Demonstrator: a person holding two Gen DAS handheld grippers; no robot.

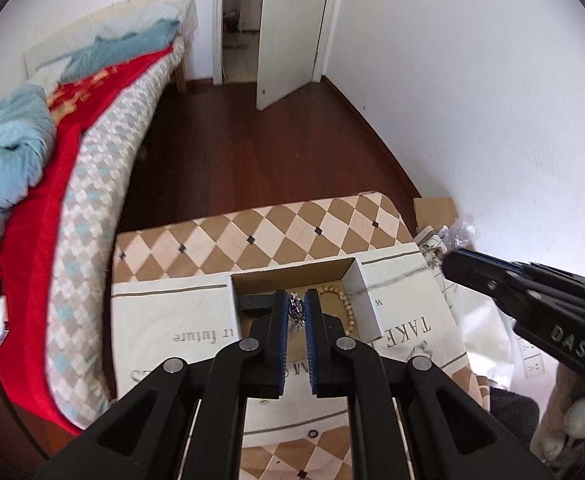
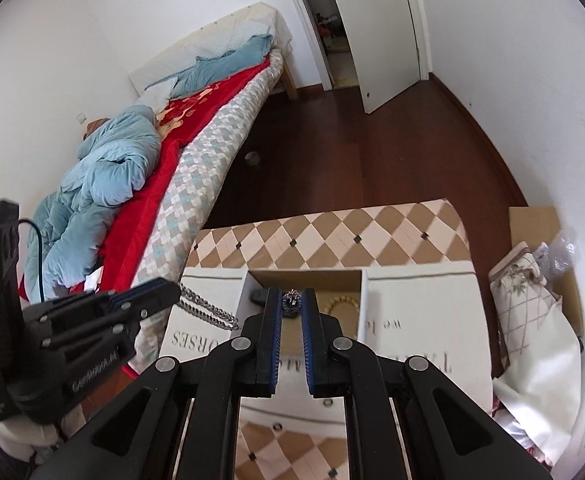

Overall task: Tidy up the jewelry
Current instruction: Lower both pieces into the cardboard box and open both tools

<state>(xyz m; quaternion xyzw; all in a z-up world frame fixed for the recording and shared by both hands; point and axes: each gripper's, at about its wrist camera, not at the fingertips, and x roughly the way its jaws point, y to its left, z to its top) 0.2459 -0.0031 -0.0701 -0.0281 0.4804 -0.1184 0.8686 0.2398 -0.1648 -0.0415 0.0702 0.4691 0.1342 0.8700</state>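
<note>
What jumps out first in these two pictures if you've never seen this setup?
The black hand-held grippers fill the foreground: the left hand-held gripper is shut on a silver chain dangling beside the open cardboard box, and the right hand-held gripper pinches a small dark jewel above it. Behind, a bed with a bright red blanket lines the left wall.

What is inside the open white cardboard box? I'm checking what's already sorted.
Inside the white cardboard box: a wooden bead bracelet and a black object. The left gripper, holding a silver chain, hides the middle.
</note>
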